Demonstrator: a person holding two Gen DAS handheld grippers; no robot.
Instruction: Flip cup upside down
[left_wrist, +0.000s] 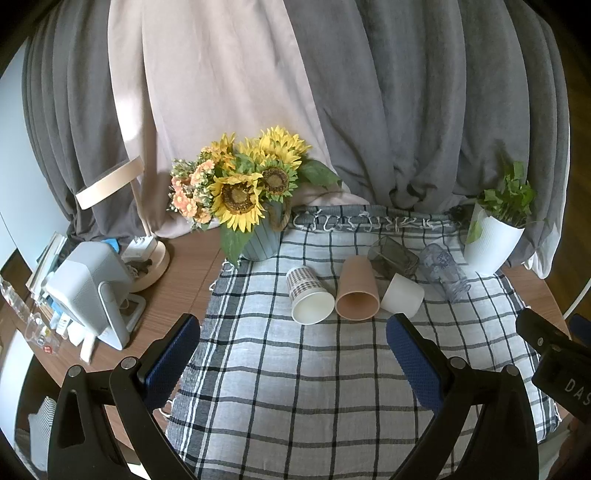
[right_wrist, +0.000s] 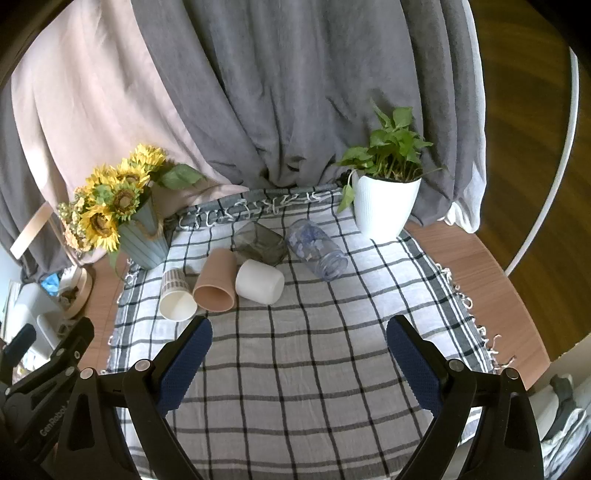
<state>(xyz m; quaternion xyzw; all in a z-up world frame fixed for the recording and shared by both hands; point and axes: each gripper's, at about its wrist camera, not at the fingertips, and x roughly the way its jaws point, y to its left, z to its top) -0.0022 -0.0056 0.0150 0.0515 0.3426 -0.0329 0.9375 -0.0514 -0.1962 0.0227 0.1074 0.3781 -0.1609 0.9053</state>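
a round wooden tabletop (right_wrist: 476, 258) carries a checked cloth (right_wrist: 295, 369), and on the cloth five cups lie on their sides near the far end, well ahead of both tools. the white planter (right_wrist: 384, 206) holds a leafy green plant and the blue ribbed vase (left_wrist: 260, 240) holds sunflowers. of the cups, the tan cup (left_wrist: 357, 291) lies in the middle, touching the houndstooth paper cup (left_wrist: 308, 295) and the plain white cup (left_wrist: 402, 295); behind sit a smoky square glass (left_wrist: 393, 256) and a clear printed glass (left_wrist: 445, 273). all look empty. the left tool (left_wrist: 293, 350) and right tool (right_wrist: 299, 350) both stand wide open, gripping nothing. i'd judge the reach comes first: pinch one cup across its side wall, lift it free of its neighbours, then turn it rim-down.
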